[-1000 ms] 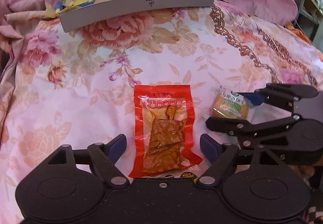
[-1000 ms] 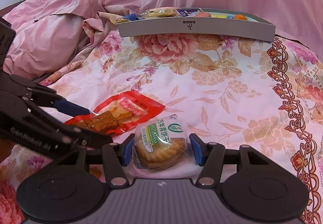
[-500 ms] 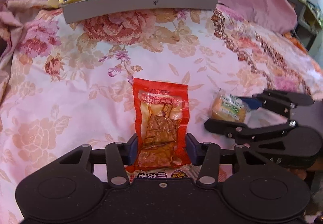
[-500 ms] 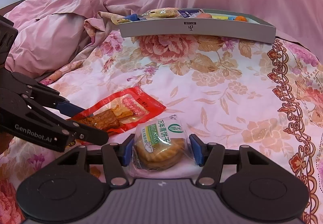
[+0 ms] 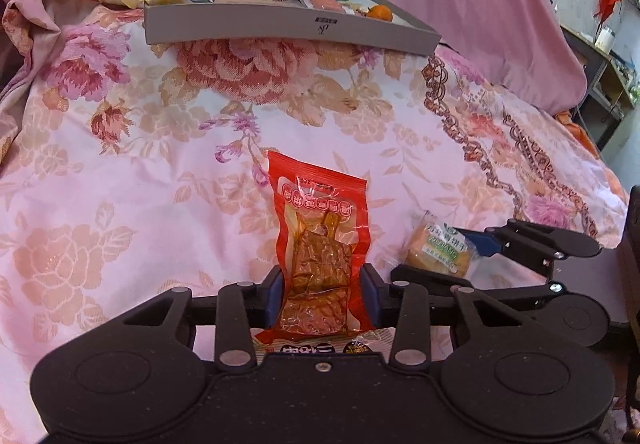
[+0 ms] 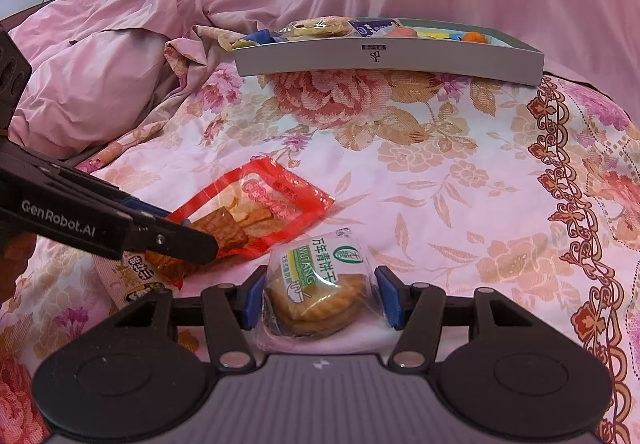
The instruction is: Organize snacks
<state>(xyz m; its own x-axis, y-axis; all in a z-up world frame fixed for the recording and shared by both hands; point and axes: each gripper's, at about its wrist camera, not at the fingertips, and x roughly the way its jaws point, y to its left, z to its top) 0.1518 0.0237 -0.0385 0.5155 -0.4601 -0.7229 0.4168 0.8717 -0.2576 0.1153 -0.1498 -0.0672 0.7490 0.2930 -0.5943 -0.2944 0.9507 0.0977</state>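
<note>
Left gripper (image 5: 323, 294) pinches red packet (image 5: 320, 244), long axis pointing at tray (image 5: 288, 29) straight ahead; right gripper (image 6: 320, 298) brackets biscuit pack (image 6: 318, 284), contact unclear.

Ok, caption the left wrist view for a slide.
Left tool shut on the red snack packet, grey tray of snacks beyond on the floral bedspread.
</note>
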